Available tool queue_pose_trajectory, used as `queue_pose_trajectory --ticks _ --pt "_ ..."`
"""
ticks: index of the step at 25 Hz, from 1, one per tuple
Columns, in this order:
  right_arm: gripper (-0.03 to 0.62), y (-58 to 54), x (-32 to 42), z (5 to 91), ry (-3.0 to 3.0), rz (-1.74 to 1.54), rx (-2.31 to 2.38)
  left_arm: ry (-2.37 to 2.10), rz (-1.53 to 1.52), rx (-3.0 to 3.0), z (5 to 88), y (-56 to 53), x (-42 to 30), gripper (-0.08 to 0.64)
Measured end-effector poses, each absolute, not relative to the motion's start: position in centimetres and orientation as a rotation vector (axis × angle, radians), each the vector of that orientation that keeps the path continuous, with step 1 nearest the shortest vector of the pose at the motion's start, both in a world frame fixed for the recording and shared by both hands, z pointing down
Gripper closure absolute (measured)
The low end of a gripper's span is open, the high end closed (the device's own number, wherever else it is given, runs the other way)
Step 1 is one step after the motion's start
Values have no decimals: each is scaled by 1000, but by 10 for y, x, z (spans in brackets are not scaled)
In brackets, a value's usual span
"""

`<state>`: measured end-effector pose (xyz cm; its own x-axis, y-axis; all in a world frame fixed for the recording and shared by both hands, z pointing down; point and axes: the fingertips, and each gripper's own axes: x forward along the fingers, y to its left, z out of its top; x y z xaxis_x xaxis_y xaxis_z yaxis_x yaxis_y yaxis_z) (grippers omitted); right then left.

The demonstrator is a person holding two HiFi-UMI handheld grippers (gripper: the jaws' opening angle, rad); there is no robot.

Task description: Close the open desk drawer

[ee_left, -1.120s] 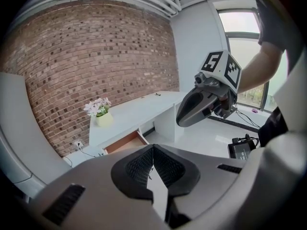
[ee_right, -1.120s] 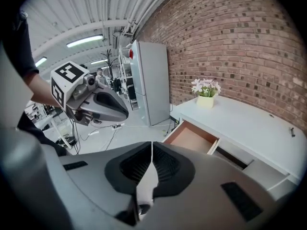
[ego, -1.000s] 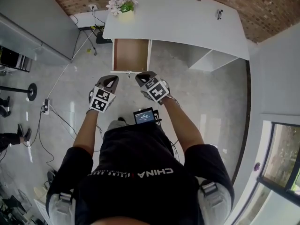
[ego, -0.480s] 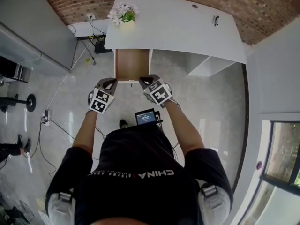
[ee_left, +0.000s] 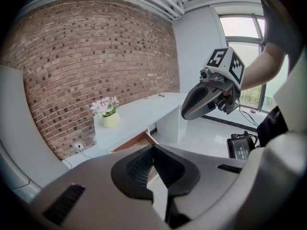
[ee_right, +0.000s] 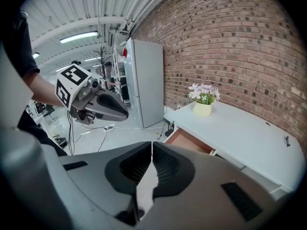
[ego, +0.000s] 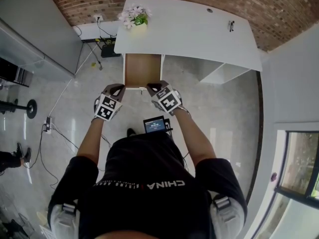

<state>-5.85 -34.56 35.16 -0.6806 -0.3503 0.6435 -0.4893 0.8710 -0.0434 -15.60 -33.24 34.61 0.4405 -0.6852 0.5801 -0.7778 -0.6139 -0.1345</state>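
Observation:
The desk drawer (ego: 142,69) stands pulled out from under the white desk (ego: 189,29), showing its bare brown bottom. My left gripper (ego: 118,88) is shut at the left end of the drawer's front panel. My right gripper (ego: 151,87) is shut at the right end. Both tips sit against the front edge; I cannot tell whether they touch it. In the left gripper view my own jaws (ee_left: 153,147) are together, the drawer (ee_left: 139,142) lies just beyond them, and the right gripper (ee_left: 187,113) hangs to the right. The right gripper view shows its jaws (ee_right: 151,145) together, the drawer (ee_right: 192,140) and the left gripper (ee_right: 122,114).
A pot of pale flowers (ego: 134,16) stands on the desk's left corner, above the drawer. A small dark object (ego: 231,25) lies at the desk's right. A grey cabinet (ego: 30,29) is at the left, with cables (ego: 55,108) on the floor. A small screen (ego: 154,124) hangs at the person's waist.
Both grippers have moved forward from just short of the drawer to its front panel. The drawer's open length looks about the same.

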Motion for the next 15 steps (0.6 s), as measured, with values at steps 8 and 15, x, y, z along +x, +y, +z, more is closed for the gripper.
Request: queue_pose_trajectory --ticks 8,15 --pt "575 -341 -56 356 -2385 287 588 -1301 897 2521 346 -330 -154 548" --pt "575 -344 -32 363 -2385 322 580 -1291 913 2489 356 -326 -136 548"
